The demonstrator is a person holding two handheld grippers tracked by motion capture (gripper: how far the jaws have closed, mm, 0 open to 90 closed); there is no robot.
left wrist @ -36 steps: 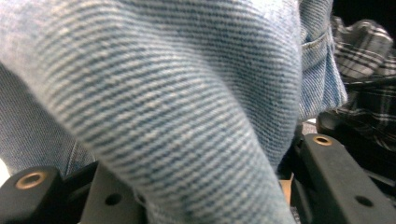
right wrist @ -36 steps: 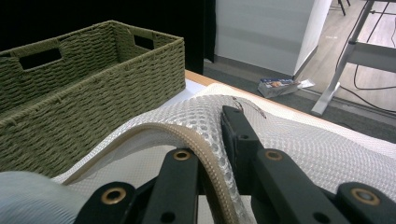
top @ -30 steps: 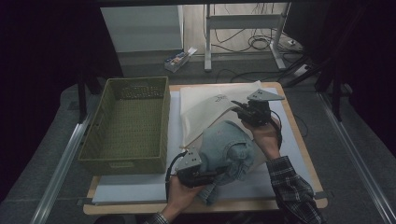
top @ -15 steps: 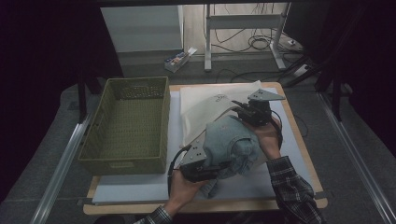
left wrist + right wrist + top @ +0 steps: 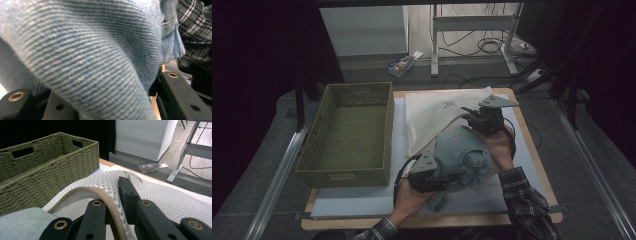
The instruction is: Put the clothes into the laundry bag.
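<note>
High view: two grippers work one denim garment (image 5: pixel 462 157) bunched at the table's (image 5: pixel 532 150) middle. The left gripper (image 5: pixel 428 175) pinches its near side. The right gripper (image 5: pixel 112 212) is clamped on the zipped edge of one white mesh bag (image 5: pixel 155 195). One woven basket (image 5: pixel 347 132) stands left.

Table (image 5: pixel 532 150), white mat (image 5: pixel 362 200), basket (image 5: pixel 347 132), mesh bag (image 5: pixel 437 112)

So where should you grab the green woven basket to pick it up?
Judging by its shape, take the green woven basket by the cut-out handle slots in its short end walls, one gripper per end, coming from outside each end. The slots give the jaws an edge to close on; the long walls are tall and flat.
</note>
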